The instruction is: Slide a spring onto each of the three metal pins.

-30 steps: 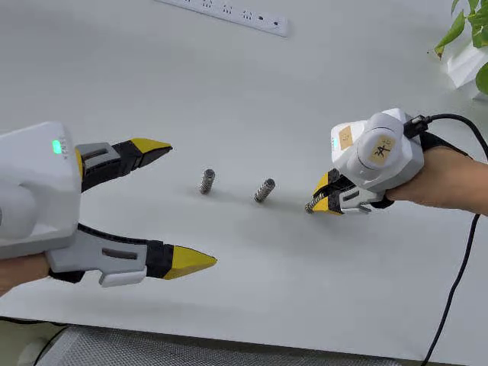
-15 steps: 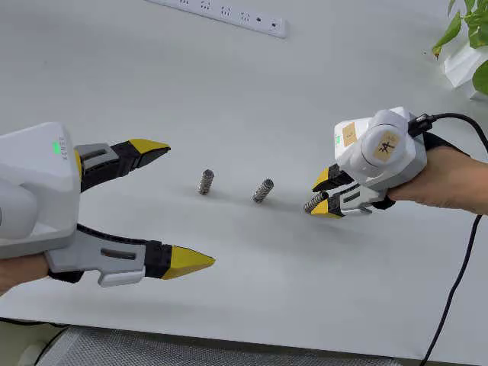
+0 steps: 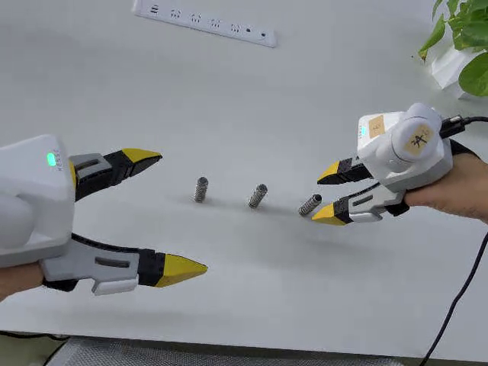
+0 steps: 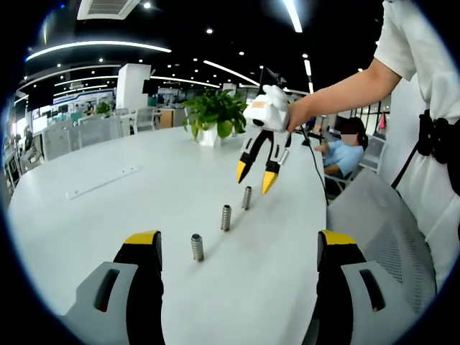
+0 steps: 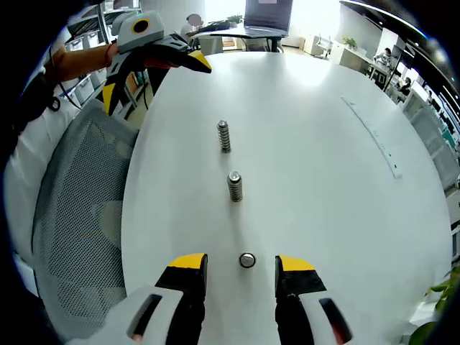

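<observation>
Three springs (image 3: 258,196) stand in a row on the table (image 3: 267,99), pins (image 5: 247,260) seemingly inside already. Right gripper (image 3: 316,201) sits part-open by the end one, left gripper (image 3: 183,212) gapes wide, both empty. Tiny, light, tippy stuff, so I'd pinch mid-coil, gently.

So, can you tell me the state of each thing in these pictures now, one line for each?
left spring: upright on the table, on a pin.
middle spring: upright, on a pin.
right spring: upright, on a pin, not gripped.
left gripper: open wide, empty.
right gripper: open, empty, tips close by the right spring.
green light on the left gripper: lit.
power strip: nothing plugged in.
</observation>
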### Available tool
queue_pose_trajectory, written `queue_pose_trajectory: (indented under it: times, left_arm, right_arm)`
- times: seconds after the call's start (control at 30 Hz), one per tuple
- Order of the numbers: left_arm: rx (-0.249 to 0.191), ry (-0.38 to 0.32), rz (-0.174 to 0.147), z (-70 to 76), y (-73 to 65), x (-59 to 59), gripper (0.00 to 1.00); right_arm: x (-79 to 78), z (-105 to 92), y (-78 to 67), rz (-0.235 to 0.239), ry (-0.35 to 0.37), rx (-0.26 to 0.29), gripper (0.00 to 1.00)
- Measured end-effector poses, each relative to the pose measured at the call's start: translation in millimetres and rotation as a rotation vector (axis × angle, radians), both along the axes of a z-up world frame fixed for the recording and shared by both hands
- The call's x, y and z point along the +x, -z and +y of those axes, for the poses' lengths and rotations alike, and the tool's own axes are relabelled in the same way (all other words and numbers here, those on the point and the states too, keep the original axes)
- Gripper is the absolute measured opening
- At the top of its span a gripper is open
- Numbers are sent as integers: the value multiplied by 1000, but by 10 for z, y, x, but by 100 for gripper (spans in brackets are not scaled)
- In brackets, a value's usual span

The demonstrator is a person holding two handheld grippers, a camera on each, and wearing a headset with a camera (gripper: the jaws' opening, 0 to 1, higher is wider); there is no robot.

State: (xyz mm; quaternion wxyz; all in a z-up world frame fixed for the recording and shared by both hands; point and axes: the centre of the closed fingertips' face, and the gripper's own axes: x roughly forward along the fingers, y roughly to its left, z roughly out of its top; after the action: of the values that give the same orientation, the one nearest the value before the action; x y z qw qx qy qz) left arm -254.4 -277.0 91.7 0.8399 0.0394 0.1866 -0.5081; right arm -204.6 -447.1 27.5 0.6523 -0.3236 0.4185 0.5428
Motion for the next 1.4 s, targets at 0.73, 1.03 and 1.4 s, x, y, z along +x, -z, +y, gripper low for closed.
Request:
queue_pose_trajectory:
  times: [0.73, 1.03, 1.4]
  left_arm:
    - [67, -6, 13, 87, 85, -47, 99]
    - [112, 1, 12, 125, 156, -22, 99]
    - [138, -7, 22, 161, 235, -31, 99]
  right_arm:
    - [-477, -462, -332, -111, 328, 342, 78]
    - [-647, -558, -354, -129, 401, 446, 96]
    - [-685, -678, -350, -145, 440, 471, 99]
